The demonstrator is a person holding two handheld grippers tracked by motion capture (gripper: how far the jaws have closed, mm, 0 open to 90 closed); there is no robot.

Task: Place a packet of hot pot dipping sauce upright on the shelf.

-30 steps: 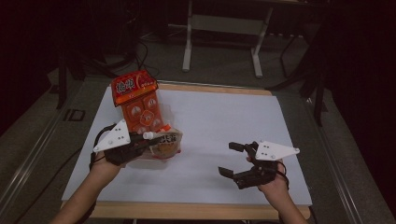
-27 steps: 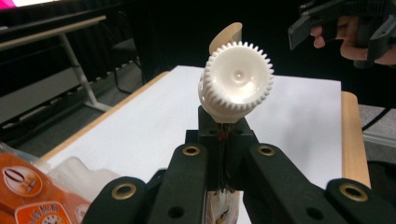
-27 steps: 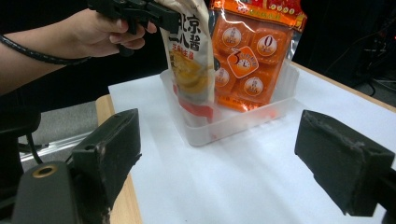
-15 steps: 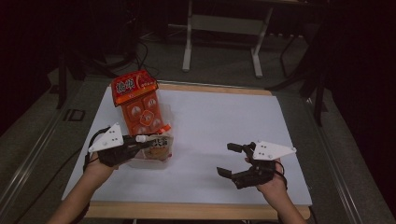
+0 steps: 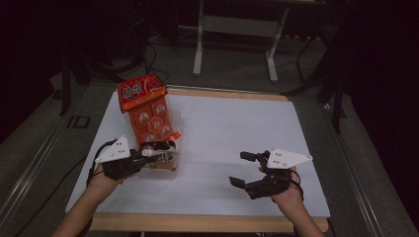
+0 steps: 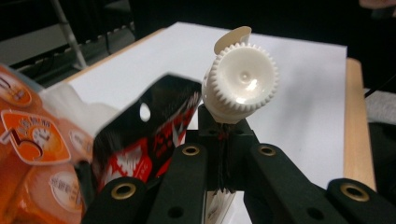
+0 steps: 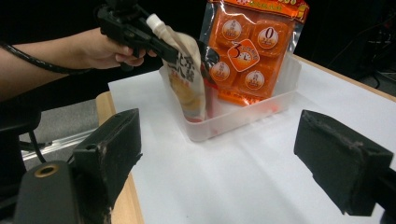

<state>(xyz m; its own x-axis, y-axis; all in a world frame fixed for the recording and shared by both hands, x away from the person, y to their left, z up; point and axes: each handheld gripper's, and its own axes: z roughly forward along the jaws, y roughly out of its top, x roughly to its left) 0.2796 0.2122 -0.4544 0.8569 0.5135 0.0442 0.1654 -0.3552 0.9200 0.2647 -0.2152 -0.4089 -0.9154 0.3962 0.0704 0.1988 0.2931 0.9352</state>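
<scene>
Left gripper (image 5: 157, 148) is pinching a spouted pouch (image 7: 187, 79) inside the clear tub (image 7: 243, 114).
Right gripper (image 5: 247, 169) is resting spread wide on the table (image 5: 237, 128).

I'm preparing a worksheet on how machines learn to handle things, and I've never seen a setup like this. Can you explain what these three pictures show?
There is no robot here: a person holds a hand-held tool with two black jaws in each hand. One picture looks down from above the table; the other two come from small cameras riding on each tool. On the white table stands a clear plastic bin with an orange snack pack leaning upright in it. The left tool is shut on a spouted pouch, gripped just under its white cap, and holds it over the bin. The right tool is open and holds nothing, resting apart from the bin.
</scene>
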